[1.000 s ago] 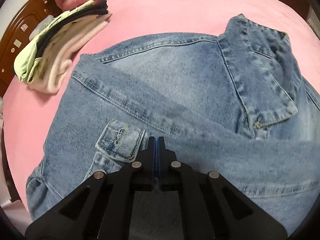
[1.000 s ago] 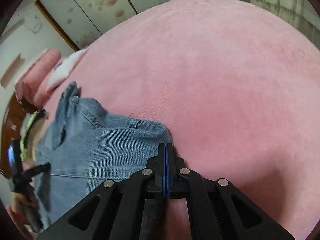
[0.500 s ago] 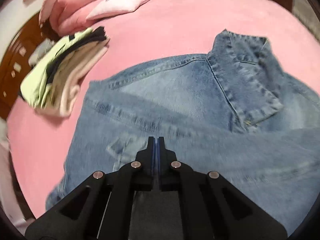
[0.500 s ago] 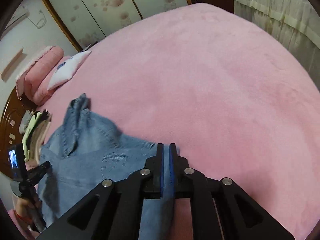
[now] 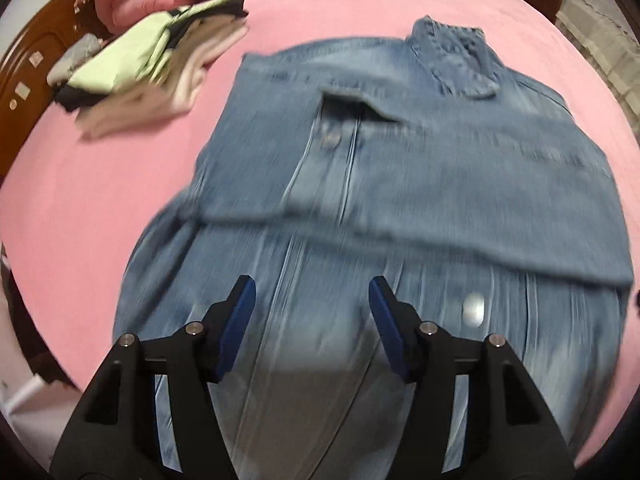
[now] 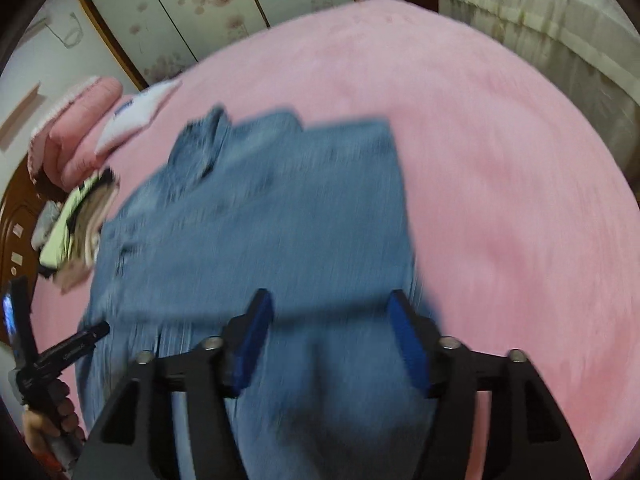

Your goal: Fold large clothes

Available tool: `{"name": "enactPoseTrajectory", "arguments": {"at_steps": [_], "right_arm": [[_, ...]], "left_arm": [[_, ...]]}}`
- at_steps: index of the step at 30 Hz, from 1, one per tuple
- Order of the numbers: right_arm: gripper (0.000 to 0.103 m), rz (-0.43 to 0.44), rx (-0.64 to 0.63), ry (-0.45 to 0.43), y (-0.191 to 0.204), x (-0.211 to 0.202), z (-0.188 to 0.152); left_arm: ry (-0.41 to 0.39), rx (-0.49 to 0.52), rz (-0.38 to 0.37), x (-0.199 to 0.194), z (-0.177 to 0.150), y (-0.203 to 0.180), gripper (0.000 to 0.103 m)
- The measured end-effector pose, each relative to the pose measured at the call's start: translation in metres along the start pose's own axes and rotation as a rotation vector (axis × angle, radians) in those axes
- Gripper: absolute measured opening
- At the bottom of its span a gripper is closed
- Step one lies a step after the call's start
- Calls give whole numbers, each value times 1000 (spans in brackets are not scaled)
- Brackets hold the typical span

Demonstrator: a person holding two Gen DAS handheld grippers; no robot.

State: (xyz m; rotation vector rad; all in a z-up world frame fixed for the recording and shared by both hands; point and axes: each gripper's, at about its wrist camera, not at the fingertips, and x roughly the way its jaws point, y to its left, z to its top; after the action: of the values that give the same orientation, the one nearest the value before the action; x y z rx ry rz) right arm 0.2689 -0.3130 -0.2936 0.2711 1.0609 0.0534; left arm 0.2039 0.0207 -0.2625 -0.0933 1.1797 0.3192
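Both tongs gape wide, nothing gripped: left tongs and right tongs hover over the denim jacket, which lies on the pink bed, sleeve folded across its chest. Best now, I reckon: pinch the near hem at both corners evenly, then carry it up toward the collar, edges square.

A pink bed fills the room, beside floral-panelled wardrobe doors.
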Motion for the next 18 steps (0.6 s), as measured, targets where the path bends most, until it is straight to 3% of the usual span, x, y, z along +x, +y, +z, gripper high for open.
{"name": "enactPoseTrajectory", "arguments": {"at_steps": [2,5,7,10,18], "right_arm": [[79,-22,26,33,14,-10,-30],[82,-28,33,57,41,-28,-75],[84,-51,34,67,61,-44,-100],[87,-65,25,71,91,-76,-134],[92,-88,69,18,129,-159,-145]], "left_arm": [[30,-4,-38,-15,-19,12,57],[38,32,-70,-42,-43,23,58],[36,88,-84,-60,-57,27,70],[50,138,-108,-81,-72,32,71],[8,217,-186,-146,-98,45,71]]}}
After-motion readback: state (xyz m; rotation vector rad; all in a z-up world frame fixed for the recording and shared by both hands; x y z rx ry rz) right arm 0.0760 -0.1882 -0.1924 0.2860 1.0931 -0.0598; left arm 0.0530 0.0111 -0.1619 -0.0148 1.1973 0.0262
